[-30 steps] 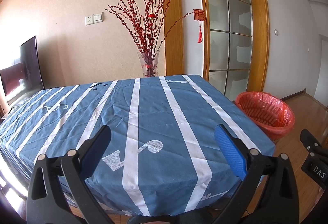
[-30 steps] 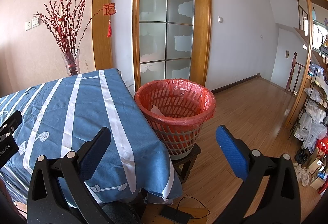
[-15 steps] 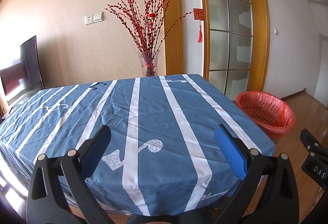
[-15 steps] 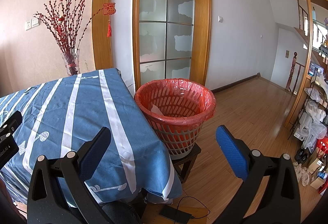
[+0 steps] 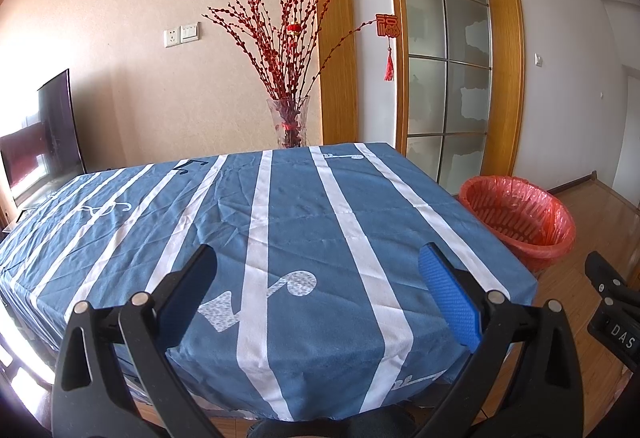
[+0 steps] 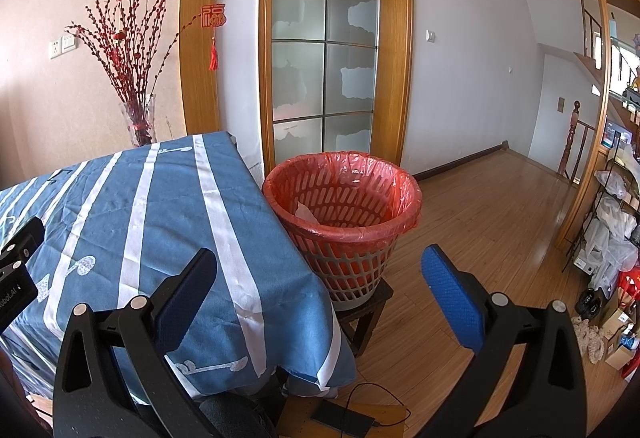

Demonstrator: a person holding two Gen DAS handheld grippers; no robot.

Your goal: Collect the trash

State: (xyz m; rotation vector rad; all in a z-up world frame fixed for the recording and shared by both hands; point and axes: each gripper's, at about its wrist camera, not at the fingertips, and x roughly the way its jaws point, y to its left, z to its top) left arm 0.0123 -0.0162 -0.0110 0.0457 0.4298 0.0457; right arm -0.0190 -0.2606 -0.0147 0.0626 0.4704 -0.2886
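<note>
A red mesh trash basket (image 6: 344, 213) lined with a red plastic bag stands on a small dark stool at the table's right side; a white scrap of paper (image 6: 306, 213) lies inside it. It also shows in the left wrist view (image 5: 520, 213). My left gripper (image 5: 316, 270) is open and empty, above the near edge of the table with the blue striped cloth (image 5: 280, 222). My right gripper (image 6: 320, 274) is open and empty, near the table's corner in front of the basket. I see no trash on the cloth.
A glass vase of red branches (image 5: 289, 117) stands behind the table's far edge. A TV (image 5: 44, 133) is at the far left. A glass door (image 6: 324, 53) is behind the basket. Wooden floor (image 6: 480, 238) stretches right, with shelves and bags (image 6: 612, 238) at the far right.
</note>
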